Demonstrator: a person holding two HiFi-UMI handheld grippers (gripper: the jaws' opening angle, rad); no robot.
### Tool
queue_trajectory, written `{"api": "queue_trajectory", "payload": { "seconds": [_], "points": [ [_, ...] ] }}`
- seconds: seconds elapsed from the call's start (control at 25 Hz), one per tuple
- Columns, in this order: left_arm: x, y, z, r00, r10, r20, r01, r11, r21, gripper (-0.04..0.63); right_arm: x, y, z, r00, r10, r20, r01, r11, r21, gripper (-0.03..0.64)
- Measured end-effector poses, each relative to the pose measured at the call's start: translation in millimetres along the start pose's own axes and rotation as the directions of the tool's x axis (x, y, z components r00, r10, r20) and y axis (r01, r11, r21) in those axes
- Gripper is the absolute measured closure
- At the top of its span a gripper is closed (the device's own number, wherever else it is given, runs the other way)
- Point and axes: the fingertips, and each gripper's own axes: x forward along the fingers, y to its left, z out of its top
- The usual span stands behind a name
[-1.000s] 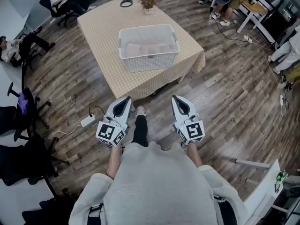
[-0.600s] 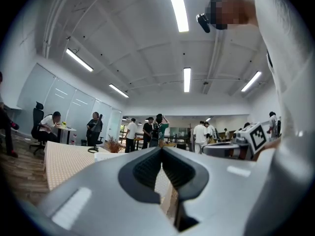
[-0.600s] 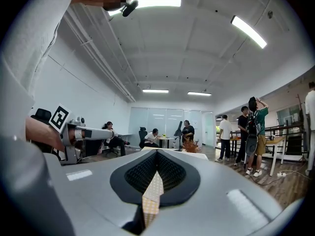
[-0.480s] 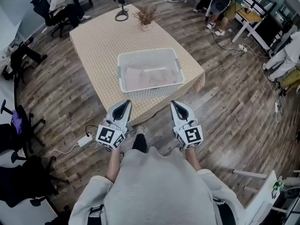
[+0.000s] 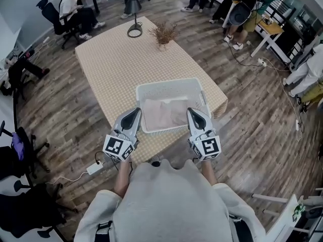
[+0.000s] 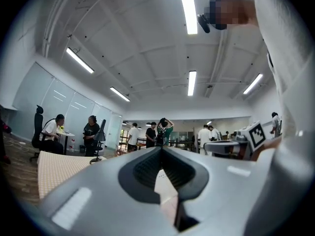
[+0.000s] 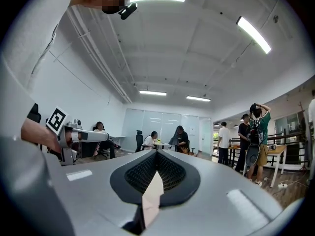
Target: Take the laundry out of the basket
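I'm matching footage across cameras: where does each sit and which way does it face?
Head view: on the person's head, looking down at the basket of laundry on the table; shows torso, forearms, left tongs, right tongs.
Left gripper view: on the left tongs, facing along shut tips, tilted up toward ceiling and office; sleeve at right.
Right gripper view: on the right tongs, same upward heading; hand at left.
Shared: each gripper view catches the other tongs' marker cube.
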Motion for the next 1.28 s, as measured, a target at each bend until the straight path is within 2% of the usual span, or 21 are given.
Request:
{"api": "queue_trajectory", "payload": {
  "seconds": [0.4,0.76,1.04,1.28],
  "points": [
    [36.3,32.0,-9.9,1.0,0.011,-0.013,-0.011,1.0,-0.014,0.584,34.6,-33.3,-8.2,0.999,-0.033,0.016,0.033,0.999,0.03,0.618],
    [54.8,36.5,-14.3,0.997,0.065,-0.052,-0.065,0.998,0.0,0.584,52.8,-56.7,-17.6,1.0,0.01,-0.003,-0.01,0.996,0.084,0.618],
    [50.2,53.0,-28.5,0.988,0.113,-0.103,-0.117,0.993,-0.025,0.584,63.8,-56.1,-36.0,0.997,0.046,-0.067,-0.038,0.993,0.116,0.618],
    [40.9,79.5,-57.0,0.971,0.177,-0.161,-0.187,0.981,-0.045,0.584,73.0,-55.6,-50.3,0.988,0.075,-0.132,-0.058,0.99,0.13,0.618]
  ]
}}
